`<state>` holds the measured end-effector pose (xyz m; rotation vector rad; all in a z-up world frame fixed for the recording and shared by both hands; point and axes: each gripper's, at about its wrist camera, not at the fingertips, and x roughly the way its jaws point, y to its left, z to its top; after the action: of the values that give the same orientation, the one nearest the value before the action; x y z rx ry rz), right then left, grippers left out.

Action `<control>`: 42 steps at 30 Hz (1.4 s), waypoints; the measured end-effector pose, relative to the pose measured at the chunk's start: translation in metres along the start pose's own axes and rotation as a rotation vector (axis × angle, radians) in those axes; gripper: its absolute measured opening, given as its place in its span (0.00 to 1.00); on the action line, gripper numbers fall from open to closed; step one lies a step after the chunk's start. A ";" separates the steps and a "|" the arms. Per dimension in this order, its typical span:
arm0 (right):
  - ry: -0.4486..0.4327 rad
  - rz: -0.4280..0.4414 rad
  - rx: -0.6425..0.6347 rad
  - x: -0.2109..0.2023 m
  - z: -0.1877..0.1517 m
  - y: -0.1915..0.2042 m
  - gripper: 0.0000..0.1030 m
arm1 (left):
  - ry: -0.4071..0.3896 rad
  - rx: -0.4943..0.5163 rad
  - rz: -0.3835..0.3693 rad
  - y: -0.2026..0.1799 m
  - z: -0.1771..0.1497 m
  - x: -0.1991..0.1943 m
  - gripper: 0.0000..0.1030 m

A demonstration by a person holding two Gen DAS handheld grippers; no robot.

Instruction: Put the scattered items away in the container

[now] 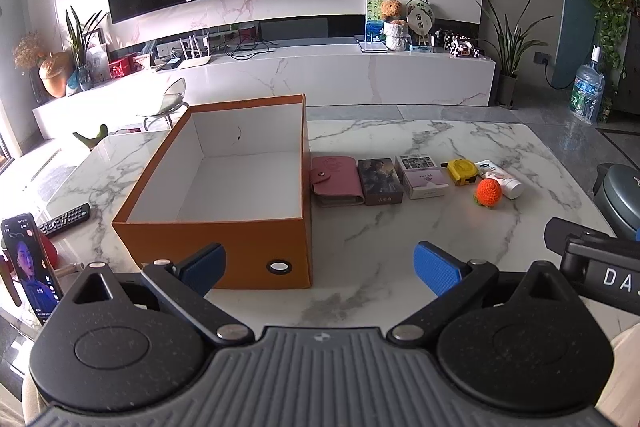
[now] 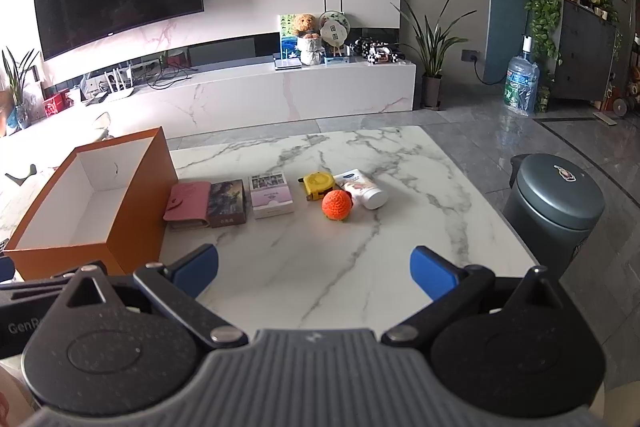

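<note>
Nearest the left wrist camera, the left gripper (image 1: 320, 267) has its blue pads spread wide with nothing between them, hanging above the marble table (image 1: 400, 239). Just past its left pad stands the orange box (image 1: 224, 243), open-topped, white inside and with nothing in it. Beside the box's right wall the items lie in a row: a pink wallet (image 1: 337, 181) touching the box, a dark card box (image 1: 379, 181) against it, a pale lilac box (image 1: 424, 177), a yellow tape measure (image 1: 464, 171), an orange knitted ball (image 1: 488, 192) and a white tube (image 1: 502, 177) just behind the ball. A remote control (image 1: 66, 219) and a phone (image 1: 32, 267) sit to the left of the box. From the right wrist camera, the right gripper (image 2: 314, 273) is likewise wide apart and grasps nothing, over bare marble. Ahead lie the same wallet (image 2: 188, 203), card box (image 2: 226, 203), lilac box (image 2: 272, 197), tape measure (image 2: 319, 184), ball (image 2: 338, 206) and tube (image 2: 364, 191), with the orange box (image 2: 88, 247) at left. A grey bin (image 2: 556, 211) stands off the table's right edge.
</note>
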<state>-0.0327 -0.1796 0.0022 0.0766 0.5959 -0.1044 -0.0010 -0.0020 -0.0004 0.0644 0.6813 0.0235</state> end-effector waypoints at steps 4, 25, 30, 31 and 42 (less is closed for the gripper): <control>0.004 -0.019 -0.020 0.001 0.001 0.005 1.00 | 0.014 0.002 -0.004 -0.003 0.003 0.005 1.00; -0.004 -0.014 0.003 0.009 0.006 -0.003 1.00 | -0.026 -0.009 0.023 -0.005 0.007 0.005 1.00; -0.008 -0.013 0.004 0.008 0.004 -0.004 1.00 | -0.011 -0.020 0.014 -0.003 0.008 0.005 1.00; -0.008 -0.012 0.004 0.008 0.003 -0.004 1.00 | -0.009 -0.024 0.009 -0.002 0.008 0.005 1.00; -0.001 -0.014 0.006 0.010 0.002 -0.004 1.00 | -0.002 -0.023 0.009 -0.004 0.008 0.006 1.00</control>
<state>-0.0245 -0.1849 -0.0019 0.0777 0.5953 -0.1197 0.0080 -0.0057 0.0017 0.0452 0.6786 0.0397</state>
